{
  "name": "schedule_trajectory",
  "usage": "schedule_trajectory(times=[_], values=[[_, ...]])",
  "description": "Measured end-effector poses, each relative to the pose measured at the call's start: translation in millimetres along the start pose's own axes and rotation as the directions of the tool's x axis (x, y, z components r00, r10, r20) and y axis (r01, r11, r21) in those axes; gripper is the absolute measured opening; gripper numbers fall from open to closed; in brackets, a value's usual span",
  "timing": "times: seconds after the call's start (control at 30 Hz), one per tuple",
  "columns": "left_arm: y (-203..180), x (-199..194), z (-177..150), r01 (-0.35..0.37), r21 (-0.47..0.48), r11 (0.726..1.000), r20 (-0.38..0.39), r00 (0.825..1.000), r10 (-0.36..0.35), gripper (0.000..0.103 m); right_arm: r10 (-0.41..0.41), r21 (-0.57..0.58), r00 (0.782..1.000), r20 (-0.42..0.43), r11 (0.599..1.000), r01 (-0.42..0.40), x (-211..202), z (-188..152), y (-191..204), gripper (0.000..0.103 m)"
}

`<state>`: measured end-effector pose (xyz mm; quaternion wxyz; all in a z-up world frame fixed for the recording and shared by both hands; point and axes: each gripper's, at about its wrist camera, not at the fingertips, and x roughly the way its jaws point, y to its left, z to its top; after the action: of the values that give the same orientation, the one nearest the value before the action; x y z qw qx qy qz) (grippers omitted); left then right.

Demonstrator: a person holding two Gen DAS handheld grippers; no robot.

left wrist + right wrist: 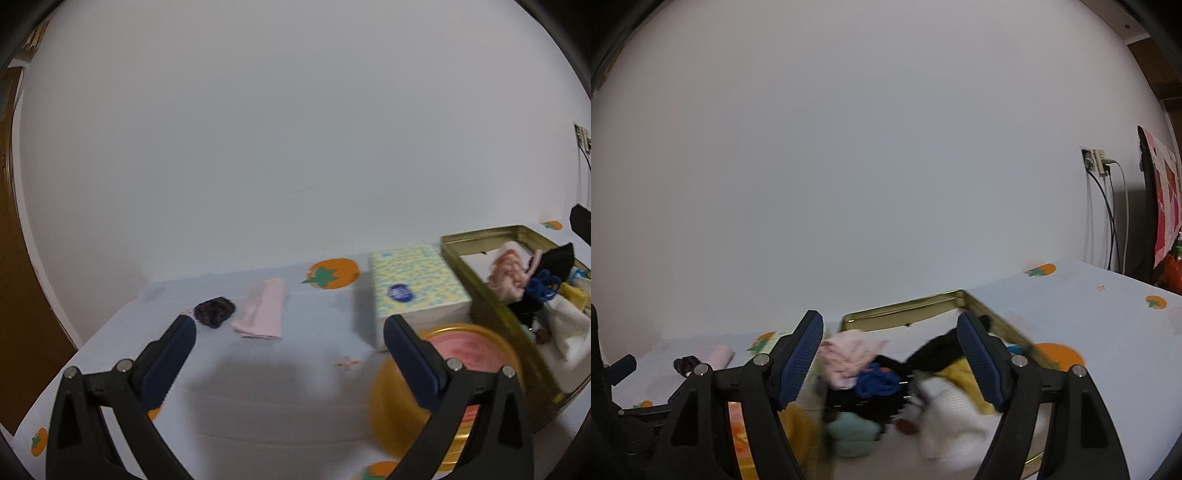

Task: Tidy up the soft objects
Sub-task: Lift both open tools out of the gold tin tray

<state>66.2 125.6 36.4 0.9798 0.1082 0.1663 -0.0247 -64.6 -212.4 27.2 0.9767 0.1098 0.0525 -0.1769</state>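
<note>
Left wrist view: left gripper [290,326] jaws spread wide, nothing between them; it hangs over open tablecloth [314,325]. Ahead, near the far edge by the wall, a dark scrunchie [214,312] and just right of it a folded pink cloth [264,314] — close together, contact unclear. Free cloth surface lies in front of both and toward the left table edge. Right side is crowded: tissue pack [413,291] stands against the gold tin [480,240], and a round gold can [476,350] with a pink lid sits just in front of the pack, partly behind the right finger. Tin holds a heap of soft items: pink, black, blue, white.

Right wrist view: right gripper [890,363] jaws released, wide apart, empty; poised at the tin [905,310], with the heap seen between the fingers — pink cloth [846,354], blue scrunchie [877,382], black piece [934,354], white cloth [945,417]; blurred. Right of the tin the tablecloth [1108,332] is open up to the wall, where cables [1108,221] hang
</note>
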Motion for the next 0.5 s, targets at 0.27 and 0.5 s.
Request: schedule_trajectory(times=[0.27, 0.5], values=[[46.8, 27.9, -3.6, -0.031, -0.026, 0.999, -0.051, 0.998, 0.029, 0.103, 0.087, -0.079, 0.996, -0.027, 0.993, -0.089, 7.7, -12.7, 67.7, 0.077], [81.2, 47.1, -7.2, -0.051, -0.046, 0.998, -0.096, 0.994, 0.047, 0.103, 0.160, -0.105, 0.984, -0.080, 0.980, -0.168, 22.6, -22.9, 121.2, 0.077]])
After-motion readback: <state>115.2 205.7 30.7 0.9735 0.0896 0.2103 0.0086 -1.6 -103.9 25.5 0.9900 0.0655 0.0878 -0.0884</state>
